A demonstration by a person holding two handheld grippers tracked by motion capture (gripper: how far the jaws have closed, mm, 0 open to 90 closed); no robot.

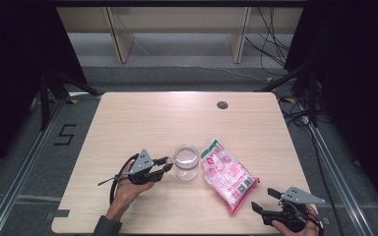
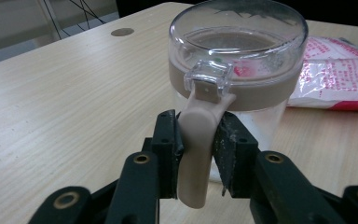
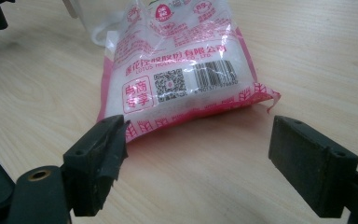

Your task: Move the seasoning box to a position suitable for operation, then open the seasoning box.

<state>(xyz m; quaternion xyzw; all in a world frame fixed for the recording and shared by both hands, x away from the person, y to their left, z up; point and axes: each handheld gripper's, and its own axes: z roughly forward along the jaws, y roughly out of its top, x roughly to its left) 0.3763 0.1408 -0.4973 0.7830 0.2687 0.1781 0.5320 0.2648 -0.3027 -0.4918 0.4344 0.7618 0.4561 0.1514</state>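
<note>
A clear jar (image 1: 186, 162) with a transparent lid and a beige collar stands at the table's middle. Its beige latch handle (image 2: 196, 149) hangs down the jar's (image 2: 237, 56) side, and my left gripper (image 1: 166, 165) (image 2: 198, 135) is shut on that handle, a pad against each side. To the jar's right lies a pink-and-white bag (image 1: 228, 173) of white grains. My right gripper (image 1: 263, 199) (image 3: 196, 149) stands open just short of the bag's (image 3: 177, 60) sealed bottom end, with nothing between its fingers.
The light wooden table (image 1: 152, 118) has a dark round grommet (image 1: 222, 104) near its far edge. Beyond it are a grey floor, white furniture legs and loose cables. Dark stands flank the table on both sides.
</note>
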